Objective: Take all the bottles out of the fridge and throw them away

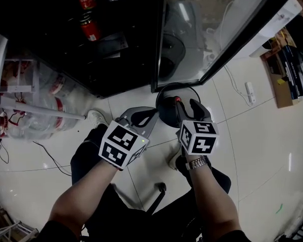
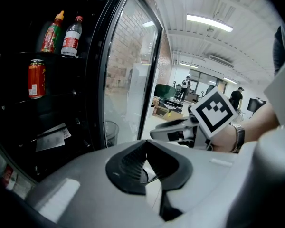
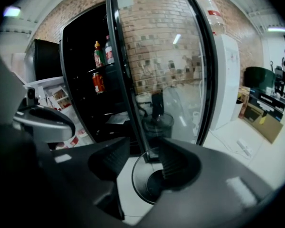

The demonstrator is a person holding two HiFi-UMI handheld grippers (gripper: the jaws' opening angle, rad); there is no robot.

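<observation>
Over a round black waste bin (image 1: 166, 112) on the pale tiled floor, both grippers are held side by side, just in front of the tall black-lined fridge (image 1: 121, 69). The right gripper (image 1: 188, 108) is seen with its dark ribbed fingers (image 3: 173, 163) partly apart and nothing between them; only the bin's mouth shows through the gap. The left gripper (image 1: 144, 119) is seen with its fingertips brought together and nothing held. What lies in the bin cannot be made out, so the number of bottles already thrown away cannot be read.

The task is judged unfinished. On an upper shelf two bottles are left standing side by side: a slim red sauce bottle with a yellow tip (image 2: 53, 30) and a clear plastic bottle with a red label and red cap (image 2: 72, 32). A red drinks can (image 2: 36, 78) is seen on the shelf below, and loose white papers (image 2: 52, 137) lie lower down. Both bottles are yet to be fetched and dropped.

The open glass door (image 1: 207, 34) is swung out at the right, its lower corner just behind the bin, so a reach from the right would have to be steered round its edge. A second mesh bin (image 2: 111, 131) is seen through the glass. Shrink-wrapped packs of clear bottles (image 1: 50, 100) are stacked left of the fridge, and a brown cardboard box (image 1: 285, 79) lies well apart at the right.
</observation>
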